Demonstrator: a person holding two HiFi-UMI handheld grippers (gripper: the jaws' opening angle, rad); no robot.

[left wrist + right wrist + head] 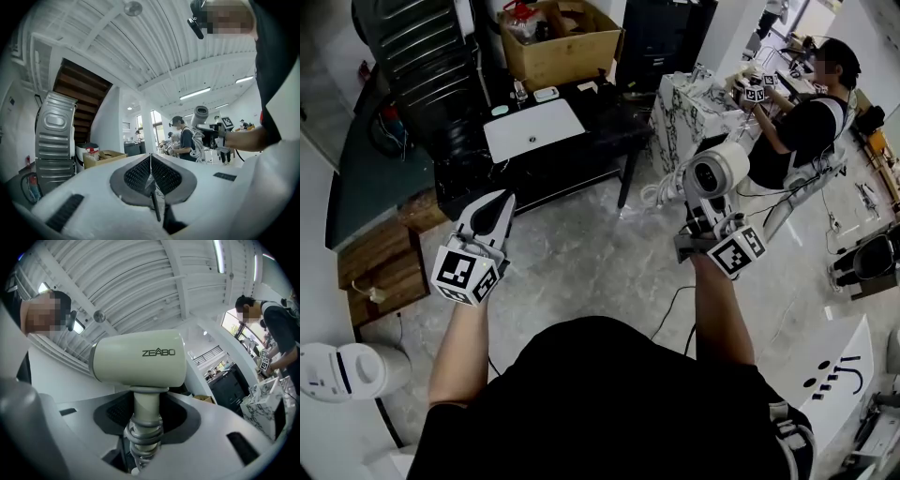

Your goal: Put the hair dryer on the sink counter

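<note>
My right gripper (705, 217) is shut on the handle of a cream-white hair dryer (715, 172), held up in the air over the grey floor. In the right gripper view the hair dryer (138, 359) fills the middle, its barrel lying across and its handle, wrapped with grey cord, pinched between the jaws. The white cord (661, 192) hangs in loops to the left of the barrel. My left gripper (495, 217) hovers to the left with its jaws together and nothing in them (151, 176). The left gripper view catches the hair dryer (200, 115) far to the right.
A black table (581, 131) with a white laptop (532, 128) and a cardboard box (561, 39) stands ahead. A marble-patterned counter (694, 108) is at the upper right, with another person (802, 122) beside it. A grey suitcase (55, 140) stands to the left.
</note>
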